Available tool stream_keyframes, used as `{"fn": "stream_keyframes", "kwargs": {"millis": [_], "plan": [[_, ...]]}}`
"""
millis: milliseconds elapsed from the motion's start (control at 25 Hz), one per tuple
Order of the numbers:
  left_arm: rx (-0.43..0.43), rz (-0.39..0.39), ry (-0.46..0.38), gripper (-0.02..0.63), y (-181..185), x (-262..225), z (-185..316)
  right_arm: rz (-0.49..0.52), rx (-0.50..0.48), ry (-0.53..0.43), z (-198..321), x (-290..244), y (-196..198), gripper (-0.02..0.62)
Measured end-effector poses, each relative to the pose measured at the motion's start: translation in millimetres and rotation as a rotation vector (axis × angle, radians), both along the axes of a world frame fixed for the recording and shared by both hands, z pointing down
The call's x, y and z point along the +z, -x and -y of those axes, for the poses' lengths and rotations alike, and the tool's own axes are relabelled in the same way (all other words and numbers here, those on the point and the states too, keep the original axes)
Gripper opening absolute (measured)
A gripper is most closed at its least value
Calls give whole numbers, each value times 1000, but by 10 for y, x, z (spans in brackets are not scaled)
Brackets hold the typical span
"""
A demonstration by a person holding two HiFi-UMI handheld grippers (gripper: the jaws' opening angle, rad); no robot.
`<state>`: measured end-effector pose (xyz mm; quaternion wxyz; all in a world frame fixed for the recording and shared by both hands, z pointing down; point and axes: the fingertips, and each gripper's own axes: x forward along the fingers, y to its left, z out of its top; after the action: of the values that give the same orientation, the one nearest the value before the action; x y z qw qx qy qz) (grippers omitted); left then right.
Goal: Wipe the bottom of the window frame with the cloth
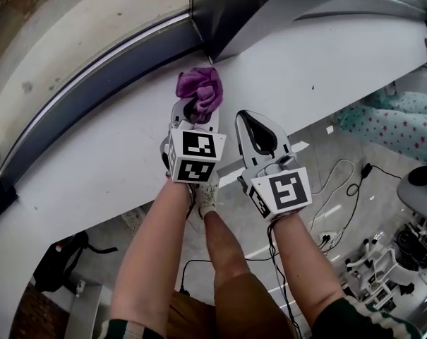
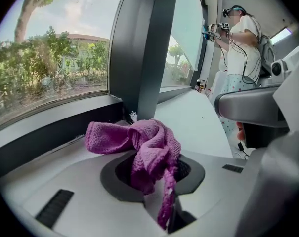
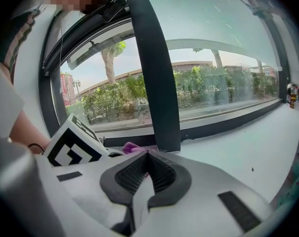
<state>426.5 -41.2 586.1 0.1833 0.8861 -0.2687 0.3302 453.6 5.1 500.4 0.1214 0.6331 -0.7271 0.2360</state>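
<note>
A crumpled purple cloth (image 1: 200, 90) is pinched in my left gripper (image 1: 193, 111), which is shut on it over the white sill. The cloth (image 2: 147, 147) bulges out of the jaws and hangs close to the dark bottom rail of the window frame (image 1: 114, 73), just left of the dark upright post (image 2: 142, 48). My right gripper (image 1: 259, 134) is beside it on the right, shut with nothing between its jaws, pointing at the same post (image 3: 156, 83). A sliver of the cloth (image 3: 132, 146) shows past the left gripper's marker cube.
The white sill (image 1: 319, 69) runs wide to the right and left. A second person stands at the far end of the window (image 2: 240, 38). Below the sill lie cables (image 1: 340, 189), a dotted fabric (image 1: 397, 122) and equipment on the floor.
</note>
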Motion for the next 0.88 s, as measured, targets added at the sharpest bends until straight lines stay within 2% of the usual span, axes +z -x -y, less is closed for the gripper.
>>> {"fn": "stream_keyframes", "kwargs": {"millis": [880], "plan": [[54,-3,61,103,63,-43,-1127,19,77,46,-732,23,1,14]]}}
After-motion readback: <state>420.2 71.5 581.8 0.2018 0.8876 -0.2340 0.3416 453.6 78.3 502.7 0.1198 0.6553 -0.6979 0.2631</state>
